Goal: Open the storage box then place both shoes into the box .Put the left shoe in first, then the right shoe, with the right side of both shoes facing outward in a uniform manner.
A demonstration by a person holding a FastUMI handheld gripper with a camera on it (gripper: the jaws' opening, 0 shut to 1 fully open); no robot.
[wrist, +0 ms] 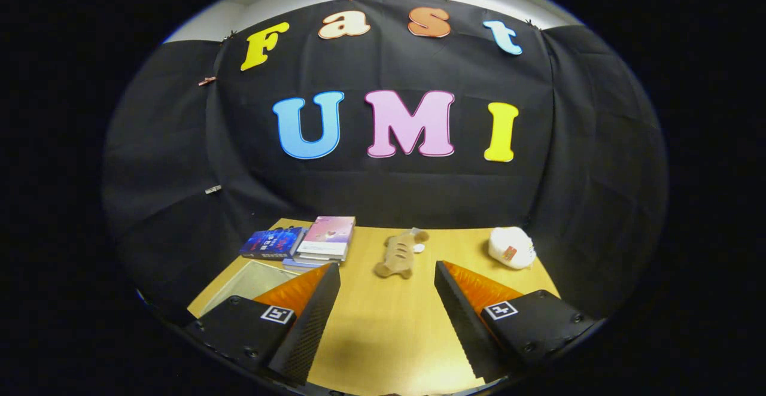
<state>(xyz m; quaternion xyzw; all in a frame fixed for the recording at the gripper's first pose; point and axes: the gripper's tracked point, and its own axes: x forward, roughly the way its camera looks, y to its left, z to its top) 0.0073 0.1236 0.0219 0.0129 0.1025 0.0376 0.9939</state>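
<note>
Jaws apart over bare table [389, 324] — tan shoe [397, 255] beyond, lengthwise away.

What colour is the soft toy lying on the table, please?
Tan or light brown, in the gripper view: the soft toy lies beyond the open tool.

Cloth-walled recording booth [383, 192], wooden table [389, 324]

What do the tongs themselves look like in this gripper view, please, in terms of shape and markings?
The tongs have two wedge-shaped fingers that taper forward over the wooden table. Their inner faces are finely ribbed. Each finger sits on a dark block fastened with small screws, and each block carries a square white-bordered marker tag. No cables or sleeve are visible.
</note>
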